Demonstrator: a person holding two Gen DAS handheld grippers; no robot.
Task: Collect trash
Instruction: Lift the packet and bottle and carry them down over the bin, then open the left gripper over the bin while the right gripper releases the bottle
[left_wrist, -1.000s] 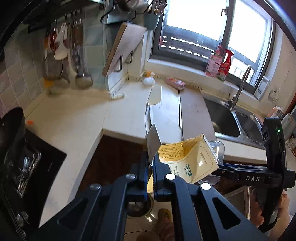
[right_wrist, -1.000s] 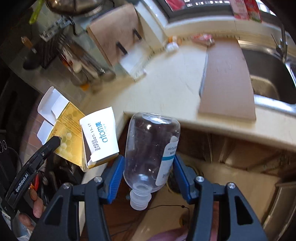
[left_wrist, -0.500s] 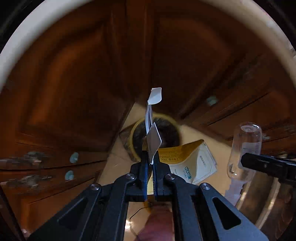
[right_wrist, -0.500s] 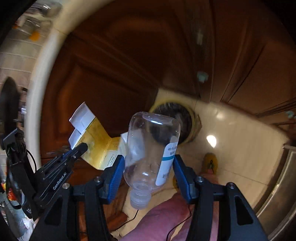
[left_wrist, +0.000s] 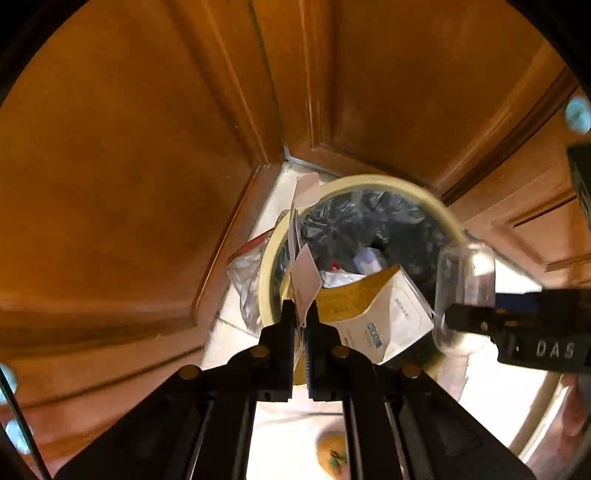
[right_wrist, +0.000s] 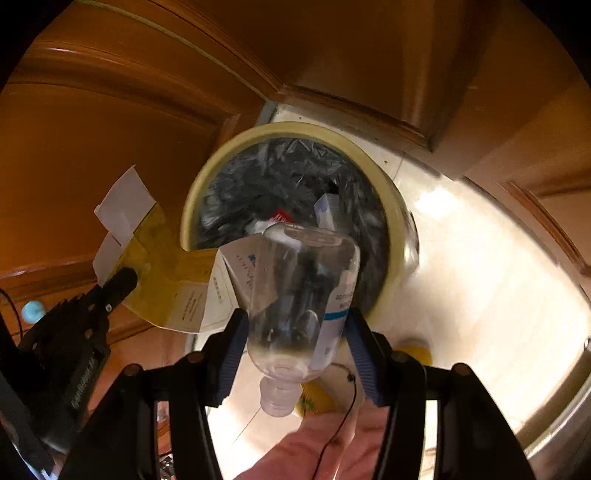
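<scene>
Both grippers had come down from the kitchen surface seen a second earlier to floor level, in front of the wooden cabinet doors (left_wrist: 129, 184), and now pointed steeply down at the trash bin (left_wrist: 267, 280). That put the trash right at its destination; what remained, I judged, was the release.

The left gripper (left_wrist: 300, 314) was clenched on a flap of the yellow-and-white carton (left_wrist: 373, 314), which hung over the near rim of the bin in the left wrist view. The right gripper (right_wrist: 293, 334) grasped the clear plastic bottle (right_wrist: 299, 295) across its body, neck toward the camera and base aimed at the bin's mouth (its jaws stood wide because the bottle fills them). In the left wrist view the same bottle sat just beside the carton's right edge, over the bin's near right rim.

The bin, round with a pale yellow rim, was lined with a dark bag (right_wrist: 280, 173). Inside lay some crumpled white paper (left_wrist: 369, 258) and a scrap with red on it; the rest was too dark to tell. A clear plastic bag (left_wrist: 245, 269) lay on the floor against the bin's left side.
</scene>
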